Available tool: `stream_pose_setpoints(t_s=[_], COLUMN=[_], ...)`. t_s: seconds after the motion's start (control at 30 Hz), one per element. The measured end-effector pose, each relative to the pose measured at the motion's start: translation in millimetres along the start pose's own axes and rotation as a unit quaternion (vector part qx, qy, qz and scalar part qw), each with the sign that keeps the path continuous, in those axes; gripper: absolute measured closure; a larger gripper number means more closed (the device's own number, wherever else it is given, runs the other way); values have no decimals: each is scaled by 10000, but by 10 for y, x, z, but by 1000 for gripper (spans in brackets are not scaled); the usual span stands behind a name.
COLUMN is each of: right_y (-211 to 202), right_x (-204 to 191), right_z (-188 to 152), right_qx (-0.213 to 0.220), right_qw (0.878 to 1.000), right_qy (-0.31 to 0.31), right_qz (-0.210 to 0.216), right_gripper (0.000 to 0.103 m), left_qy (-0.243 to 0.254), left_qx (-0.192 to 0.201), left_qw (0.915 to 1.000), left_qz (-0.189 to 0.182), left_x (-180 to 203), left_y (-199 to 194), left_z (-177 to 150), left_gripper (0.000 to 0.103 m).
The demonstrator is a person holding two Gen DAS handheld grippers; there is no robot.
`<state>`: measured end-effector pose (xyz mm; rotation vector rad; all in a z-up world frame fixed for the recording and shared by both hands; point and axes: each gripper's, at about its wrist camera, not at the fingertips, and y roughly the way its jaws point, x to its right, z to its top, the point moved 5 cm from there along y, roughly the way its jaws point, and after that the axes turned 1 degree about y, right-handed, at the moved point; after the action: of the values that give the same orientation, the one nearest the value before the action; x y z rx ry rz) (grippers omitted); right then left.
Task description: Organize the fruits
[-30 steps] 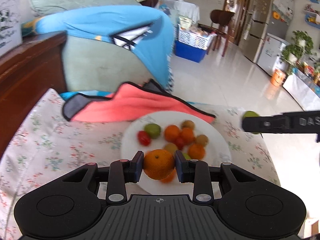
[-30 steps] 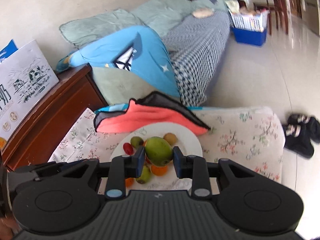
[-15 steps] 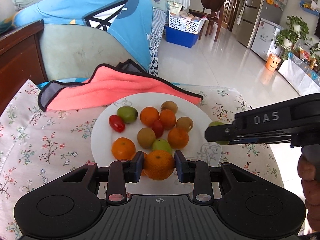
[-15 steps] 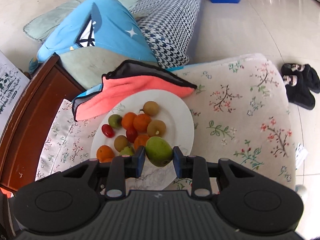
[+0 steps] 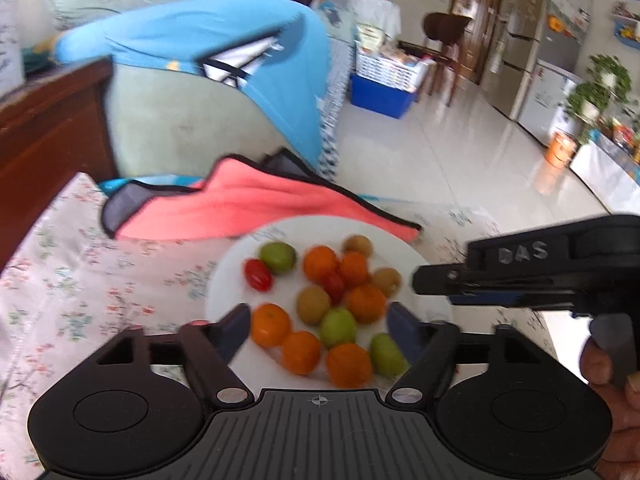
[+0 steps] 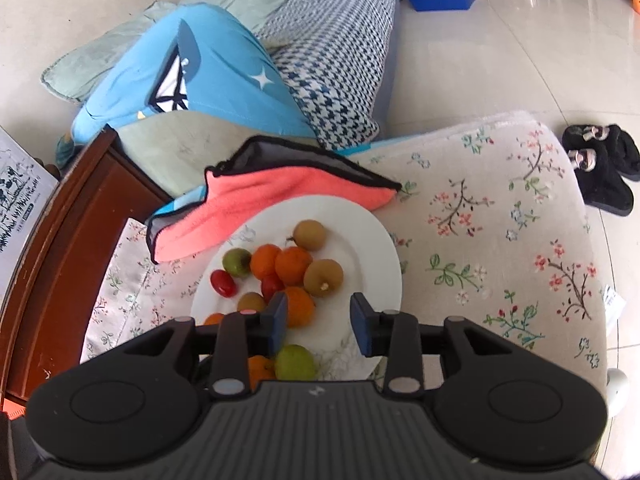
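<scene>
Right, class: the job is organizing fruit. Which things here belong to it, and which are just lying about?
Belongs to the job:
white plate
oranges
green fruits
brown fruits
red tomatoes

Just lying about:
pink cloth
blue cushion
black slippers
blue crate

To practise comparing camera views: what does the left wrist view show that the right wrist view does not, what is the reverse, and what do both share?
Only the left wrist view shows the right gripper from the side and the fridge. Only the right wrist view shows the black slippers. Both show the white plate of fruit, the pink cloth, the floral cover, and jaws opening with nothing held.
</scene>
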<state>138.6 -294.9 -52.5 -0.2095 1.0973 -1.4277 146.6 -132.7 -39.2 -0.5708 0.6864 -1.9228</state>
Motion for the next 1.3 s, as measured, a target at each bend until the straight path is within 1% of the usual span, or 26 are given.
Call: stream_pose_setpoints(t_s=[0.03,0.07,0.1,0.13,0.17,0.2,0.3,0.33,0.37,0.5,0.57,0.7,0.87,0.97,1.13,1.3], right_y=[-18,-35,-54,-71,-86,-103,-136,-146,-156,-236,-276,-336,-412,-463,-497,-450], right_x=[-15,-31,-52,-71,-88,-107,-144,-152,-154,-142,-154,-170,-193,-211,-171,-88], right_z=[9,16,22,27,32,34,26,19,14,-6,-14,-52,-138,-207,-268,-251], right_qx=[40,76,117,153,191,233,284,279,264,238,255,237,143,105,73,-8], right_qw=[10000,9999,9998,9996,9993,9988,9972,9968,9966,9965,9959,9937,9929,9904,9849,9831], right_qy=[-32,-74,-147,-219,-295,-384,-583,-609,-615,-548,-571,-680,-708,-840,-992,-866], right_qz=[2,-10,-46,-85,-136,-209,-374,-429,-489,-592,-662,-858,-941,-1089,-1418,-1613], right_gripper=[62,60,58,52,44,41,37,33,28,25,18,18,8,5,3,3], left_qy=[-40,-53,-53,-55,-70,-92,-190,-220,-234,-188,-166,-231,-221,-222,-163,-119], left_qx=[4,-6,-26,-65,-108,-157,-311,-349,-380,-551,-668,-838,-967,-1039,-1214,-1370], left_qw=[10000,9999,9998,9997,9995,9993,9982,9978,9973,9951,9935,9915,9888,9868,9844,9814], left_qz=[76,141,191,244,294,337,470,528,578,800,912,971,1118,1222,1266,1338], left_x=[-31,-56,-73,-90,-106,-124,-181,-203,-221,-247,-259,-268,-266,-278,-271,-267], left_y=[-19,-37,-51,-67,-82,-97,-132,-146,-156,-192,-210,-256,-263,-267,-247,-202], left_z=[16,29,37,41,42,41,34,29,24,-30,-76,-160,-208,-227,-264,-282], left_gripper=[14,11,7,4,4,4,2,2,2,2,2,2,2,2,2,2])
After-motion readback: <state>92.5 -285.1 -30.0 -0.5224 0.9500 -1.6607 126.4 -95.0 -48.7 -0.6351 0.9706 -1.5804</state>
